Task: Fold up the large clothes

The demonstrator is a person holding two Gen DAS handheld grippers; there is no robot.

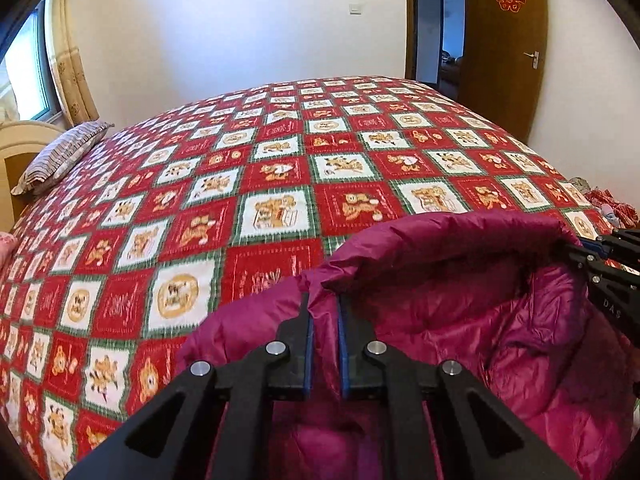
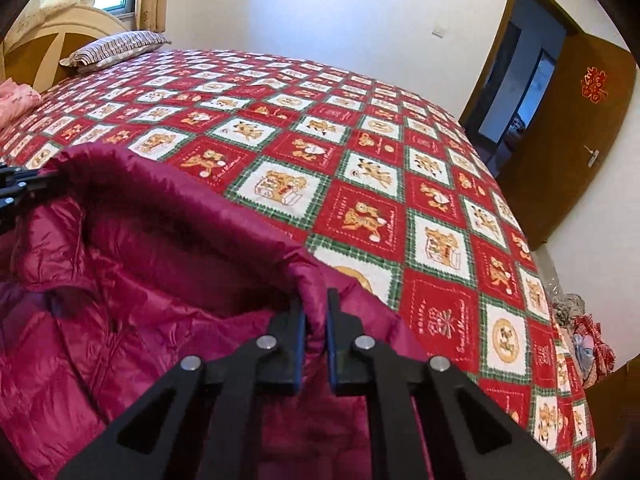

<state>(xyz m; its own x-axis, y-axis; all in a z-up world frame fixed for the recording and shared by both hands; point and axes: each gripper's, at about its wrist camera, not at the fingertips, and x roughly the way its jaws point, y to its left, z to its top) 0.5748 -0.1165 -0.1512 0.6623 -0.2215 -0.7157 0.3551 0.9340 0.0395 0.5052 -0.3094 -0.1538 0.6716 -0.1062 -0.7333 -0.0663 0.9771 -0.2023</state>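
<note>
Nearest to both cameras, the magenta down jacket (image 1: 460,312) is hanging between the two grippers, its quilted lining facing them. The left gripper (image 1: 324,308) is pinching the jacket's upper edge, with a fold of fabric squeezed between its blue pads. The right gripper (image 2: 316,304) is doing the same on the other side; its fingers are pressed on a puffy ridge of the same edge. In the left view the right gripper is also appearing at the right border, so the two are holding the garment spread between them, at about the same height. Both are pointing forward and a little downward, toward the bed.

I am judging that the step in hand is the carrying and spreading of the jacket, before any fold is made. The next move is probably asking to lower the garment flat on the bedspread (image 1: 280,168), keeping the edge stretched so that the slippery padded fabric is not bunching.

Farther away, the red and white checked bedspread with bear pictures is covering the whole bed. At its far left a striped pillow (image 2: 116,48) is lying by the headboard (image 2: 48,36). At the far right, a wooden door (image 1: 504,32) is standing open.
</note>
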